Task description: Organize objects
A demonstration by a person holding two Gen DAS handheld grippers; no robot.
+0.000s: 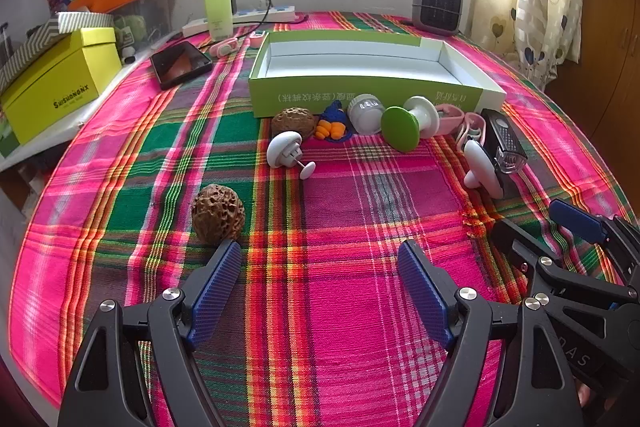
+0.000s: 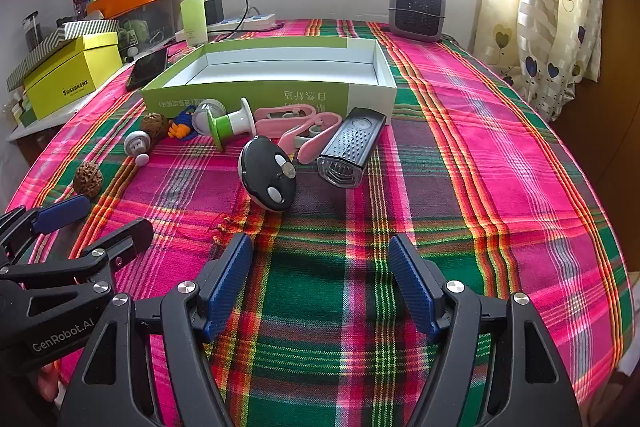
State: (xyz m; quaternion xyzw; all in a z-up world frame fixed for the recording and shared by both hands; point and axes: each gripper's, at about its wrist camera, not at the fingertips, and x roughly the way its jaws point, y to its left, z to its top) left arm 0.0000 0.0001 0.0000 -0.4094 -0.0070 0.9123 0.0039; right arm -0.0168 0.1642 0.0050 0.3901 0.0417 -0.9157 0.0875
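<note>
An open green-and-white box [image 1: 360, 95] [image 2: 264, 95] lies empty at the middle of the plaid tablecloth. Small objects lie in a row before it: two walnuts [image 1: 218, 215] [image 1: 293, 122], a white suction hook [image 1: 285, 149], a blue-orange toy [image 1: 332, 125], a green-white spool [image 1: 404, 123], pink clips [image 2: 304, 131], a black bike light [image 2: 350, 147] and a black-white oval device [image 2: 268, 179]. My left gripper [image 1: 320, 267] is open and empty, its left finger just before the near walnut. My right gripper [image 2: 320, 263] is open and empty, short of the oval device.
At the back stand a green bottle [image 1: 218, 1], a power strip [image 1: 240, 19], a small heater [image 1: 438, 5] and a phone [image 1: 181, 63]. A yellow box [image 1: 60, 83] sits on a shelf at the left. A curtain [image 2: 560, 7] hangs at the right.
</note>
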